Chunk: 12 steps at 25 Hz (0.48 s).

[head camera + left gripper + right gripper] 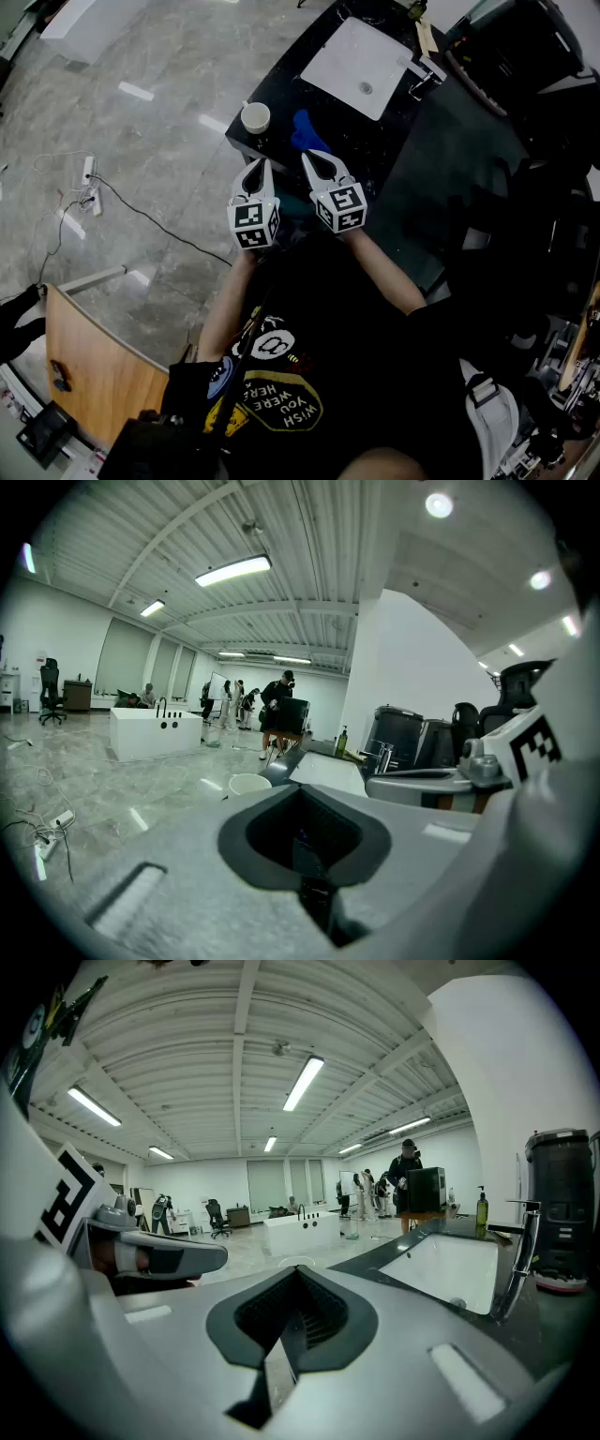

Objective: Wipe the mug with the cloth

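1. A grey marble floor point(141, 141) fills the left half of the head view.
2. A long black worktop point(277, 94) runs away from the person, who wears a black printed shirt point(281, 394).
3. A white rectangular sink basin point(347, 52) is sunk into the worktop, with a chrome tap point(422, 75) at its right side.
4. The left tool point(257, 172) is held over the near end of the worktop. Its jaws are pressed together with nothing between them.
5. The right tool point(317, 164) is just beside the left one. Its jaws are also closed and hold nothing.
6. A crumpled blue cloth point(304, 131) lies on the worktop between the sink and the tools. The right tool's tip sits just below it in the head view, but I cannot tell whether they touch.
7. A round white mug point(255, 118) stands upright near the worktop's left edge. It is beside the cloth with a small gap between them, and neither tool touches it.
8. A white power strip point(87, 169) with a dark cable lies on the floor, well apart from the worktop.
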### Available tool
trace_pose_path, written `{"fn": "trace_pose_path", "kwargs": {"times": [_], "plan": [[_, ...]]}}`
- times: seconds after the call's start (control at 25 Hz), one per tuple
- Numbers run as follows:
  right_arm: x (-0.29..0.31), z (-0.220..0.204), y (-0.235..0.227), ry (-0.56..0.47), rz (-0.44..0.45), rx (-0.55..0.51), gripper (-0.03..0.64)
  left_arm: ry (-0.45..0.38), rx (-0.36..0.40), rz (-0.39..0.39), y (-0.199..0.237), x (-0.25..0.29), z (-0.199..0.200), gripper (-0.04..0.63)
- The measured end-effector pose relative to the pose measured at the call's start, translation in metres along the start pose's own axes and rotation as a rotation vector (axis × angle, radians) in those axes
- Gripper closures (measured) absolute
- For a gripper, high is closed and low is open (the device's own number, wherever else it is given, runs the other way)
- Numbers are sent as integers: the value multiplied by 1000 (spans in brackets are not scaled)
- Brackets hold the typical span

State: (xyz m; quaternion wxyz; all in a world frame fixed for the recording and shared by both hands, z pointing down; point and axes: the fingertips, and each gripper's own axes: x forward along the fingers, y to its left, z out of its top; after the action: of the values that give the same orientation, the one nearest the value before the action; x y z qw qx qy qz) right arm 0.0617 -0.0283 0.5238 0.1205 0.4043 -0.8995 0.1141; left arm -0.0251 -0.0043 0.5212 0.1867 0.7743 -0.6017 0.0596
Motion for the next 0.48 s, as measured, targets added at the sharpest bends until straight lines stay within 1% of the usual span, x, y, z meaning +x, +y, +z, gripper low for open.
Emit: {"fn": "trace_pose_path", "kwargs": {"times": [0.48], "plan": [[3, 1, 5, 2, 18, -6, 615, 1, -9, 0, 3, -1, 0, 591]]}}
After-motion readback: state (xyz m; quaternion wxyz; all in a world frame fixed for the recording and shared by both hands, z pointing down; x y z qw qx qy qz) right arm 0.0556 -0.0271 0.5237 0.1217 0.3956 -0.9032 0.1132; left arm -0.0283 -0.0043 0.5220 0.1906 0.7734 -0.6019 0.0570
